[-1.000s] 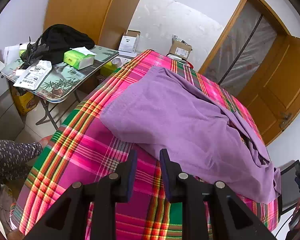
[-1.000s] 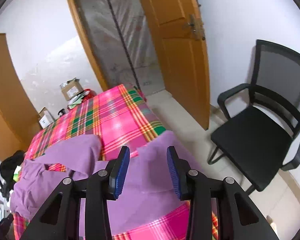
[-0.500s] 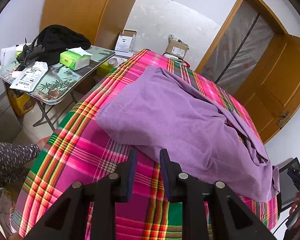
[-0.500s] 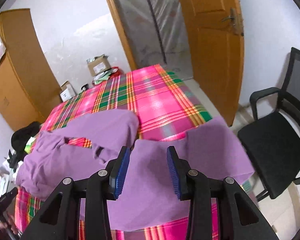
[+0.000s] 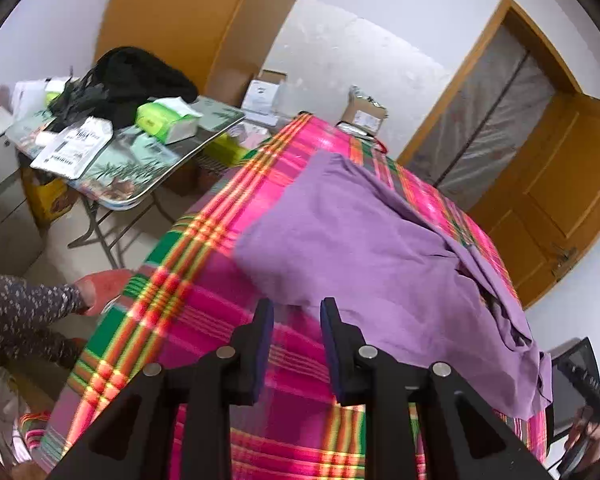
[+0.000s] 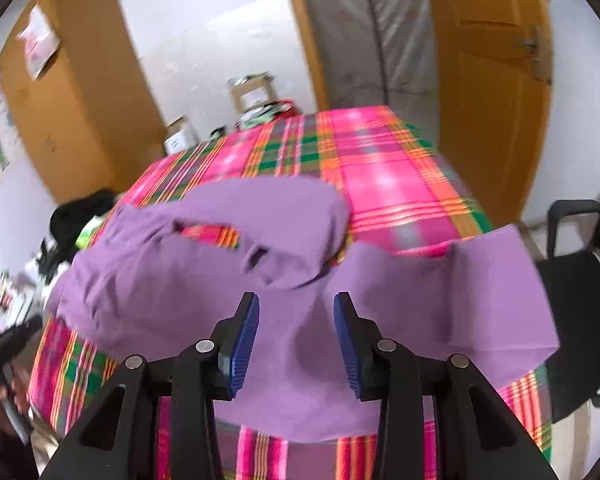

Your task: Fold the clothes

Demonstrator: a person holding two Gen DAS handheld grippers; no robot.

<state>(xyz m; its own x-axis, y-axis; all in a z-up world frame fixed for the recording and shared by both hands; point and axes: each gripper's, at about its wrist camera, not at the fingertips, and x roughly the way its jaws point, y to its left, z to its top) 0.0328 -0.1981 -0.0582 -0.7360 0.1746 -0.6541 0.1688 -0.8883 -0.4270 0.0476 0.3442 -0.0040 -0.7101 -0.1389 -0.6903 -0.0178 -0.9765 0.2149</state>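
Plaid cloth: pink-green-orange cover [image 5: 204,320] over the whole table, bare along the near and far edges.
Garment: purple, loose [image 6: 284,280], rumpled across the table middle; right end hangs a little past the right table edge; one flap doubled over at far left, plaid showing through a gap in it.
Garment, left view: same purple piece [image 5: 364,248] runs from the near centre to the far right; folds bunched at its right end.
Side table: far left [image 5: 148,168], cluttered with a black bag, tissue pack, paper packet. Not part of the job.
Chair: black, right of the table [image 6: 580,304].
Left gripper: [image 5: 296,320] jaws spread, nothing between them; tips over the near hem of the garment; touching or not, cannot tell.
Right gripper: [image 6: 296,316] jaws spread, empty; over the garment's near middle, blurred.
Sleeve: speckled, a person's arm at near left [image 5: 24,304].
Progress: early by my read; no neat fold visible, shape uneven.
Left to do: grip an edge, flatten, fold in stages, square it up.
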